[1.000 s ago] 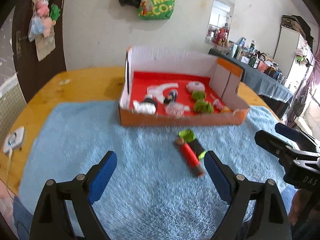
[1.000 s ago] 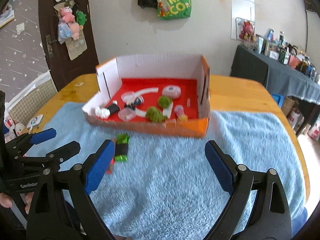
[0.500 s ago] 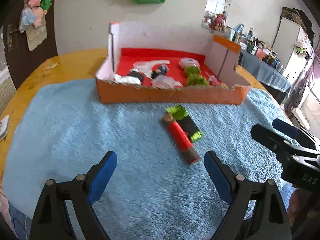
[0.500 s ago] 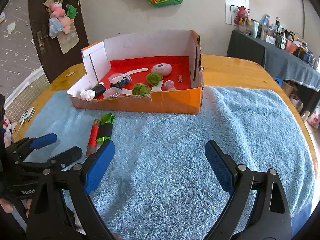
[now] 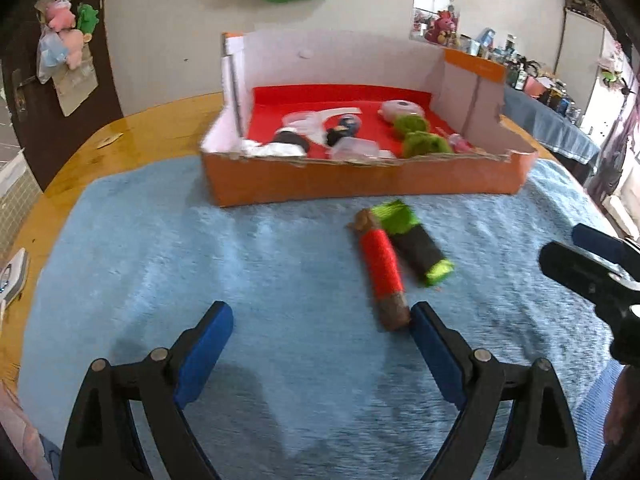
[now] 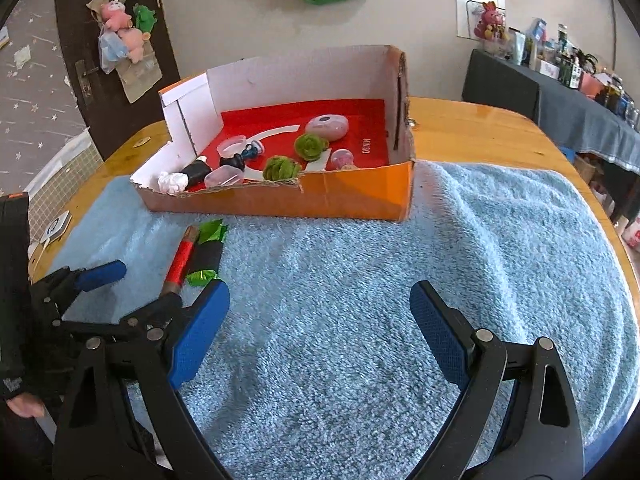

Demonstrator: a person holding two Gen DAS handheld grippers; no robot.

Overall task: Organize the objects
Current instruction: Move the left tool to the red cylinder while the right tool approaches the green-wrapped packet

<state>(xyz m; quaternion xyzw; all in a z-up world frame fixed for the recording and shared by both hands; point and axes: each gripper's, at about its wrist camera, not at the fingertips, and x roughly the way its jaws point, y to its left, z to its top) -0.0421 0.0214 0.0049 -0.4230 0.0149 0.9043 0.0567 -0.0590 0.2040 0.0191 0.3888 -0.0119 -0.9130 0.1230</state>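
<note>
Left wrist view: my left gripper (image 5: 318,330) hangs low over the blue towel (image 5: 200,260) on the wooden worktop (image 5: 120,136), its fingers spread wide and holding nothing. Just past my right-hand fingertip lies a red thread spool (image 5: 380,268), its brown near end almost touching that blue pad. Beside it, touching or nearly so, rests a black-and-green wrapped roll (image 5: 416,244). Both sit on the towel, outside the orange cardboard box (image 5: 360,184) behind them. My right gripper (image 5: 592,256) edges in from the side.

Right wrist view: my right gripper (image 6: 320,320) hovers above bare towel, fingers parted, empty. My left gripper shows at the lower left, reaching toward the spool and the roll, which lie just in front of the box's torn front wall.

Inside the box, on its red floor: a white crumpled piece (image 6: 172,182), a small black item (image 6: 196,170), a clear plastic case (image 6: 224,176), a clear ring (image 6: 232,146), a dark blue-tipped trinket (image 6: 246,154), two green fuzzy balls (image 6: 280,168), a pink oval case (image 6: 326,126), a small pink ball (image 6: 343,158).

By my reading, most of the sorting is finished; the spool and the roll appear to be the last things left out, and neither is gripped yet.
</note>
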